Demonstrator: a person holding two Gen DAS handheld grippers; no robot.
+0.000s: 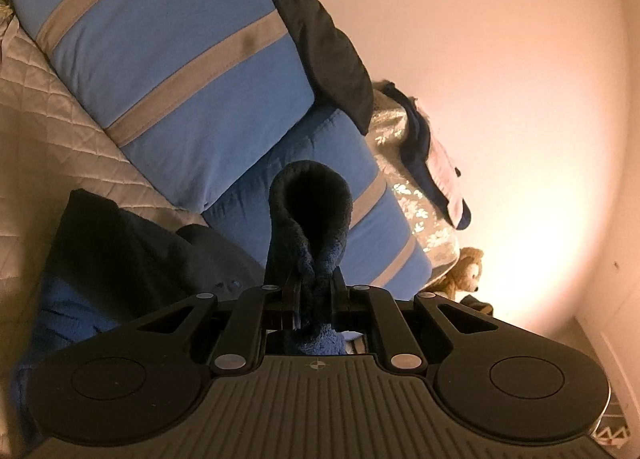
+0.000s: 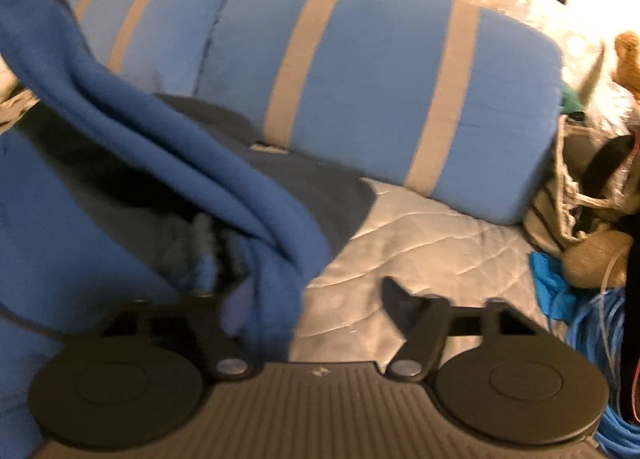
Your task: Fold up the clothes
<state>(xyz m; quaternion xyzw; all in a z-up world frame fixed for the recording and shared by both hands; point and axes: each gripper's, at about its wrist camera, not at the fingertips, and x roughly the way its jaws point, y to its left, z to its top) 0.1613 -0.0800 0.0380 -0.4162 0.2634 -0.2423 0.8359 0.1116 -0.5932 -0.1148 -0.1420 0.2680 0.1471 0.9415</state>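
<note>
Left wrist view: the left gripper (image 1: 316, 291) has its jaws clenched on a fold of the dark blue fleece garment (image 1: 310, 215). The fuzzy cloth stands up from the jaws in a loop. More of it hangs down at the lower left, over the quilted bed cover (image 1: 52, 135). Behind the loop lie two blue pillows with grey stripes (image 1: 160, 59), one on top of the other. A dark cloth (image 1: 320, 35) lies on the top pillow. Past the pillows sit a shiny flowered cover (image 1: 404, 179) and a small brown stuffed toy (image 1: 466, 269) next to the wall (image 1: 500, 79). No words can be read here.

Right wrist view: the picture is blurry. The right gripper (image 2: 316, 299) has its jaws apart. The blue fleece garment (image 2: 160, 139) hangs down across the left jaw, and the right jaw stands clear of it over the bed cover (image 2: 420, 243). I cannot tell if the left jaw touches the cloth. The striped pillows (image 2: 380, 79) lie across the far side of the bed. At the right edge sit a tan bag (image 2: 560, 195) and a bright blue cord (image 2: 592, 323). No writing can be read here either.
</note>
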